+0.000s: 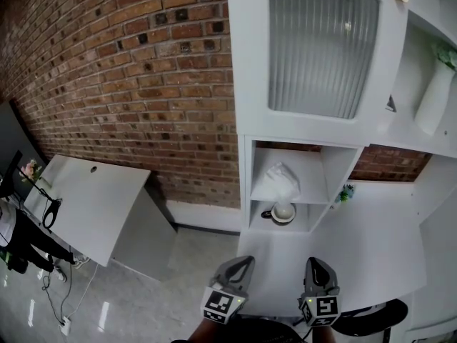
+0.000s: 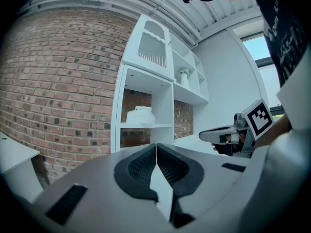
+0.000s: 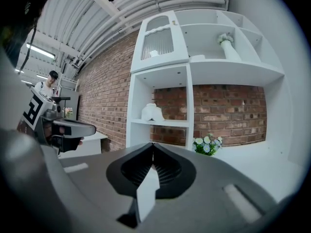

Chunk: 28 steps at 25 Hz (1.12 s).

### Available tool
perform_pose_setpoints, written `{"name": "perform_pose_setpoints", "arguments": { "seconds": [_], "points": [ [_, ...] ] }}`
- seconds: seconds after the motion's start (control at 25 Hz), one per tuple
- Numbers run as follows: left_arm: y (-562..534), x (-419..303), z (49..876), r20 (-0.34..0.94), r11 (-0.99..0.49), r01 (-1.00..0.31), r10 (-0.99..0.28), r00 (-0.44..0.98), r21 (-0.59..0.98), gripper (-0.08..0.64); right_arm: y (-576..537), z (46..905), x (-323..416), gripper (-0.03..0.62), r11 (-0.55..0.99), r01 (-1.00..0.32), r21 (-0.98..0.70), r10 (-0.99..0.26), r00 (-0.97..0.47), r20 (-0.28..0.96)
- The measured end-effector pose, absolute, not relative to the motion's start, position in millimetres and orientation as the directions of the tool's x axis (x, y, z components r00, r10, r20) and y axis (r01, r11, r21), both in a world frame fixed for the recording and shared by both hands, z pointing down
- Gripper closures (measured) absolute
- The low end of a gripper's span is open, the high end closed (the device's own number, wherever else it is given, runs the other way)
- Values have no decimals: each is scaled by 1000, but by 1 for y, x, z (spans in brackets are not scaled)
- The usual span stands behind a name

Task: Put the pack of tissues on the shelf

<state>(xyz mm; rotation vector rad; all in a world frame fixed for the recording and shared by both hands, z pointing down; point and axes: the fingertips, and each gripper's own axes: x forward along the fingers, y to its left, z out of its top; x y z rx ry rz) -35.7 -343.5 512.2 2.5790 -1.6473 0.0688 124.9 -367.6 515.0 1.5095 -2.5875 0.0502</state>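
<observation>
Two tools (image 1: 243,263) (image 1: 318,264), one pack of tissues (image 1: 280,181), one cup (image 1: 283,211), one vase (image 1: 433,98), one flower bunch (image 1: 345,192), one shelf unit (image 1: 246,70)

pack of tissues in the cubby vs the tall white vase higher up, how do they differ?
Shape: the soft white pack of tissues is squat and lumpy; the tall white vase is slim and smooth.
Place: the pack sits on the cubby's middle shelf under the ribbed-glass door; the vase stands higher, in the open compartment to the right.
Contents: only the vase holds flowers.
Both are white, on the white shelf unit.
</observation>
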Motion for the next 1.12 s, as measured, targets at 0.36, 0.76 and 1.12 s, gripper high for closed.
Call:
{"name": "perform_pose_setpoints", "arguments": {
  "seconds": [0.36,0.76,1.12],
  "points": [
    [-343,-31,517,87,-425,-904,-900,427,44,548,-363,518,117,588,523,-850,58,-846,-509,160],
    [-344,-30,518,92,-425,-904,-899,427,42,548,-362,523,119,588,533,-845,48,-835,-516,191],
    [-349,-33,518,88,-418,-908,-904,419,35,548,-368,530,118,588,546,-836,58,-827,-527,198]
  ]
}}
